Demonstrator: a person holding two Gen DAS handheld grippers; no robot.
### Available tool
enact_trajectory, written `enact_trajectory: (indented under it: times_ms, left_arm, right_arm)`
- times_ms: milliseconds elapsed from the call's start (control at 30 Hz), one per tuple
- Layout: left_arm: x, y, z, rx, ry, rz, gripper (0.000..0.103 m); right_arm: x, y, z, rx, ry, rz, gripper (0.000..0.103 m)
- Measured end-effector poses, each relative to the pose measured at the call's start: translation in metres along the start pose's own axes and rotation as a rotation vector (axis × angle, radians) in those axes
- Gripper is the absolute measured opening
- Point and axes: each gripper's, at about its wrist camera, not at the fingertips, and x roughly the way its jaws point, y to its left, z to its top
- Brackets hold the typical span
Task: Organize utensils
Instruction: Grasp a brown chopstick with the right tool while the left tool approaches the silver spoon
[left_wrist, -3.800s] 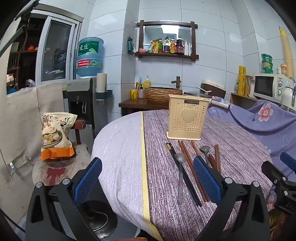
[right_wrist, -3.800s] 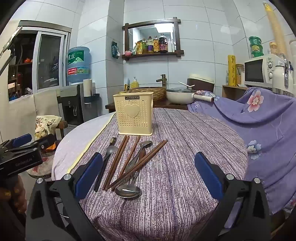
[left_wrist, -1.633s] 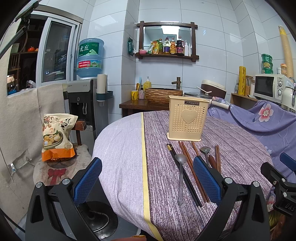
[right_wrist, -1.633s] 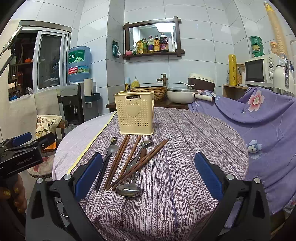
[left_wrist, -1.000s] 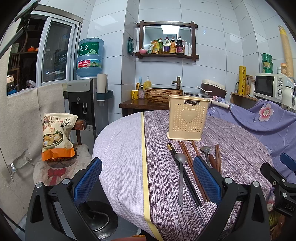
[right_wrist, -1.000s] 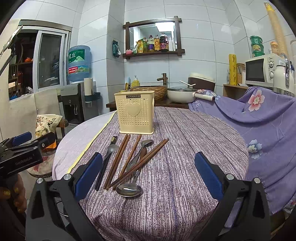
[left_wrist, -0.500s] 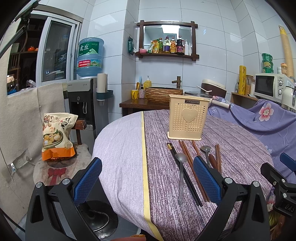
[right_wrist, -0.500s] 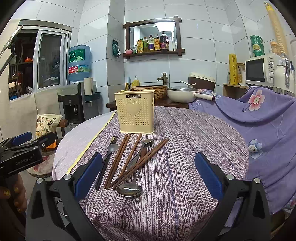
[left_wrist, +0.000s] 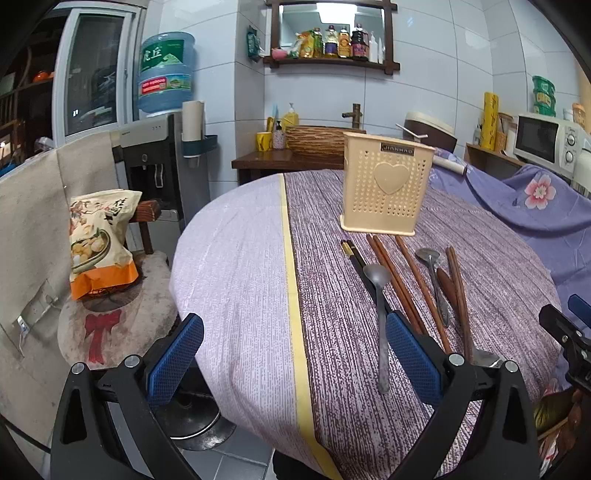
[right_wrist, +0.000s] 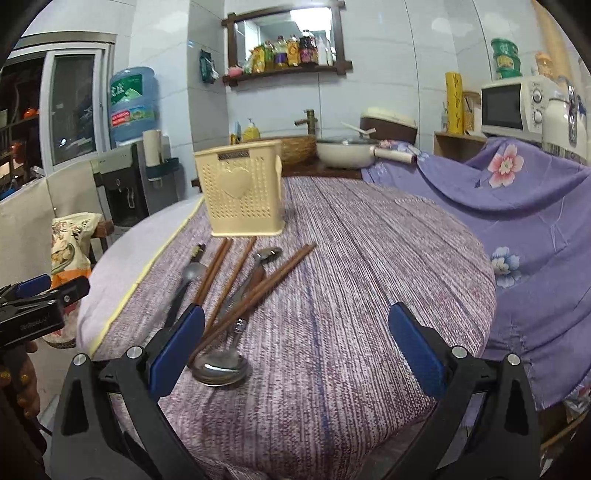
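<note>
A cream perforated utensil holder stands upright on the round table. In front of it lie brown chopsticks, a black pair, a small spoon, another small spoon and a large spoon. My left gripper is open and empty over the table's near left edge. My right gripper is open and empty, low over the cloth just right of the large spoon.
A purple striped cloth covers the table. A floral purple sheet drapes the right side. A chair with a snack bag and a water dispenser stand to the left. A counter with basket and pot is behind.
My right gripper has moved forward and tilted, closer to the utensils. My left gripper has barely moved. Nothing was picked up.
</note>
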Motion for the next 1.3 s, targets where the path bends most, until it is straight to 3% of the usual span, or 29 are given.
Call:
enact_trajectory:
  times_ms: [333,500,900,1300]
  left_arm:
    - [0.045,-0.004,0.016,0.050,0.076,-0.045,0.097]
    - [0.068,-0.010,0.024,0.079,0.117,-0.072,0.092]
    - [0.091,-0.019,0.040,0.108,0.126,-0.085,0.092]
    - [0.100,-0.021,0.038,0.121,0.150,-0.098,0.092]
  right_arm:
    - [0.054,-0.012,0.015,0.038,0.140,0.028,0.095]
    - [0.088,-0.015,0.030,0.079,0.246,0.080,0.077]
    - [0.174,-0.024,0.073,0.199,0.424,0.131,0.033]
    - [0.205,-0.030,0.076,0.271,0.507,0.139,0.020]
